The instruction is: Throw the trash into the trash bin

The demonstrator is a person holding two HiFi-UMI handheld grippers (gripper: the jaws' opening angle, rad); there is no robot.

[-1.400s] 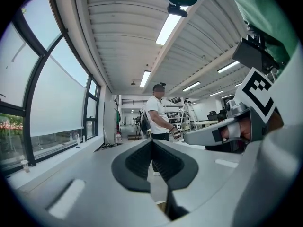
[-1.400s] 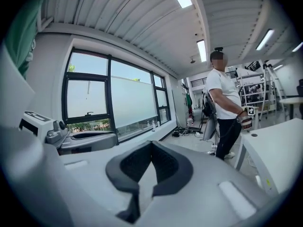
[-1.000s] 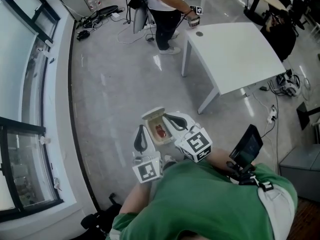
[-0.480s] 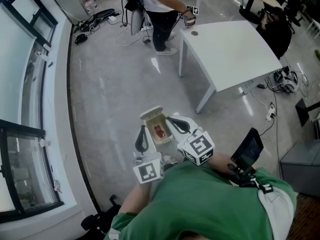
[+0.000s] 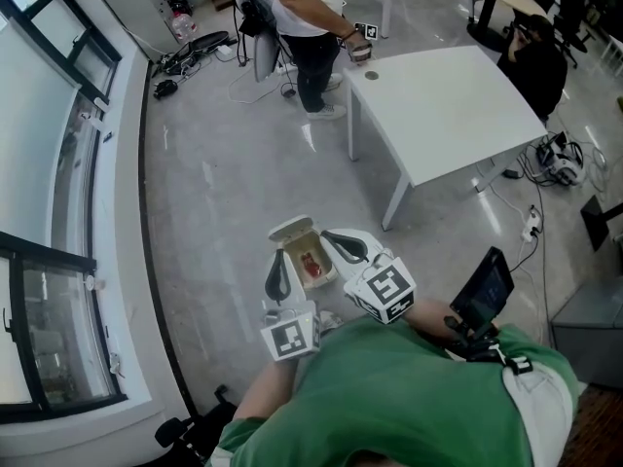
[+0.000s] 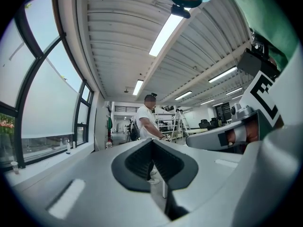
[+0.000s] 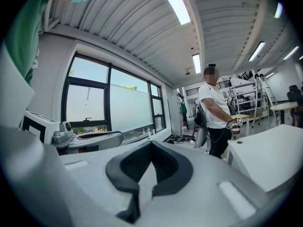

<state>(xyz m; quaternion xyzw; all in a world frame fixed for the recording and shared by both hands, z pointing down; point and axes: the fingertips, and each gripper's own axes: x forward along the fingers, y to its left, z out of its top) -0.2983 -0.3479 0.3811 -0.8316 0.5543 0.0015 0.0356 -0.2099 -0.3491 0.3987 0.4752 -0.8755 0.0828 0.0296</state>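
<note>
The open box point(image 5: 306, 251), judged light and flimsy, is best pressed gently at its walls between both clenched pairs of jaws.

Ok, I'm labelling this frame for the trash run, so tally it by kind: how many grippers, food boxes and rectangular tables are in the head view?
grippers: 2, the left gripper and the right gripper
food box: 1
rectangular table: 1
total: 4

The box point(image 5: 293, 231) lies between the left gripper point(image 5: 278, 258) and right gripper point(image 5: 327, 233); the table point(image 5: 448, 105) stands ahead, a person point(image 5: 302, 13) beyond it.
</note>
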